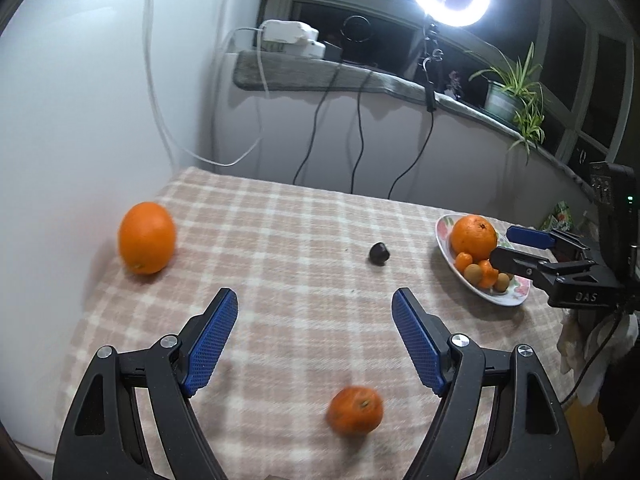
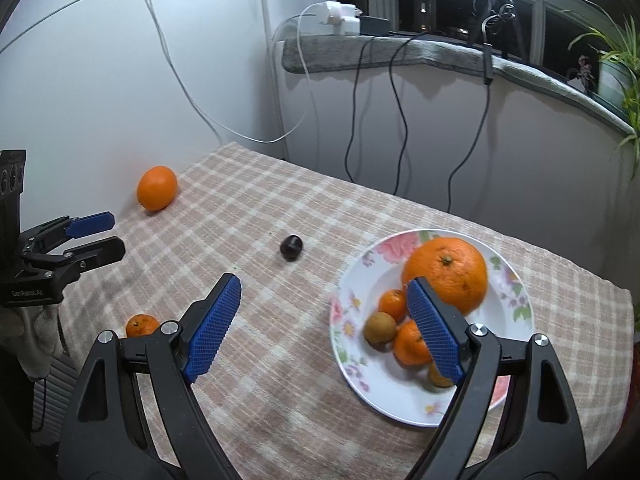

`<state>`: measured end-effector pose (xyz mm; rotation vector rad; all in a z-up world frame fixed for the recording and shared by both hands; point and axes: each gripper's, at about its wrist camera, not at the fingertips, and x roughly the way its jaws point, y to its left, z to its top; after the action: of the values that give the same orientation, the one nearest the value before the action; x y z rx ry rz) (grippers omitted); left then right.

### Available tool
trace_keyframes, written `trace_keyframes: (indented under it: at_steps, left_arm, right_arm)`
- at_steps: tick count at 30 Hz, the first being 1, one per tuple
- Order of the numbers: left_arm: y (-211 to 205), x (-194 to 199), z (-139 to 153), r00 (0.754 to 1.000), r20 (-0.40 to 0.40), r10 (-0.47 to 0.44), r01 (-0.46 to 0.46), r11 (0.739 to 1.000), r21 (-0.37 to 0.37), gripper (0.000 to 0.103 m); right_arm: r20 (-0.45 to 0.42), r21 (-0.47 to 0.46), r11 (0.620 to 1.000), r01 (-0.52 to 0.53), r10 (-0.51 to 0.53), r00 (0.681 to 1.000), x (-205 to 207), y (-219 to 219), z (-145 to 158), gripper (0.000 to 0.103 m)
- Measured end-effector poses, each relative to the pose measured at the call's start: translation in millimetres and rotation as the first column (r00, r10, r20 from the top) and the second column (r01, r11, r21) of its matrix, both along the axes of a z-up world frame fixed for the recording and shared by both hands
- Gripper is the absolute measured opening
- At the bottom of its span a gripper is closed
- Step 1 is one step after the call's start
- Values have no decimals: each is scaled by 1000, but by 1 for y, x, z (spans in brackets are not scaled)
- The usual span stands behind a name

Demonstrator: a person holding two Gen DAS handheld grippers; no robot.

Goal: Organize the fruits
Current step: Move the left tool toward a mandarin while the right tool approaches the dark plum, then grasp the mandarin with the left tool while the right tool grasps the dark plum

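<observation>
Tools, two, hand-held, each with blue ribbed pads. Left tool (image 1: 314, 312): spread wide, holding nothing, hovering over the counter (image 1: 280, 240). Small mandarin (image 1: 355, 411): loose on the checked cloth, low between the left tool's fingers toward 5 o'clock in the left wrist view, apart from both pads, image blurred. Right tool (image 2: 324, 300): spread wide, holding nothing; its right pad overlaps the plate (image 2: 400, 404) in the right wrist view, and whether it touches the fruit there cannot be told.

Dark round fruit (image 1: 379, 254): alone mid-counter, at 12 o'clock from the left tool. Large orange (image 1: 147, 237): at 10 o'clock, near the wall, well apart from everything else. Plate, floral, at 2 o'clock from the left tool: carries a big orange (image 2: 447, 274), small mandarins and brownish round fruits, all touching in a cluster.

Handling, judged: mandarin light, thin-skinned, soft; prone to roll on the cloth. Take across the widest middle, pads either side, gentle closure to avoid bruising. Large orange heavier and firmer; needs nearly full opening. Dark fruit small, probably smooth and slippery; centre it well between the pads.
</observation>
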<state>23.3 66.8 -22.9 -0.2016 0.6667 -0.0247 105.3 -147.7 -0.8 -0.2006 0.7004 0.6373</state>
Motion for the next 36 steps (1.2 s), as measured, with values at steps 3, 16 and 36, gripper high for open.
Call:
trace_keyframes:
  at_steps: [3,16,36]
  left_arm:
    - [5,-11,-2,1000,-5,0,-1,1000,-23,74]
    - [-1,-43,-17,999,-37,-33,29,993,-111,61]
    - [-27,-41,-40,989,-107,-106,97,991,-87,46]
  right_arm:
    - [-12,4,1000,-22,22,1000,2,7,-2,87]
    - [-69,22,996,-85,86,994,15,38,-9,77]
    - [-166,-82,990,-117,102,981,56,90,-44,50]
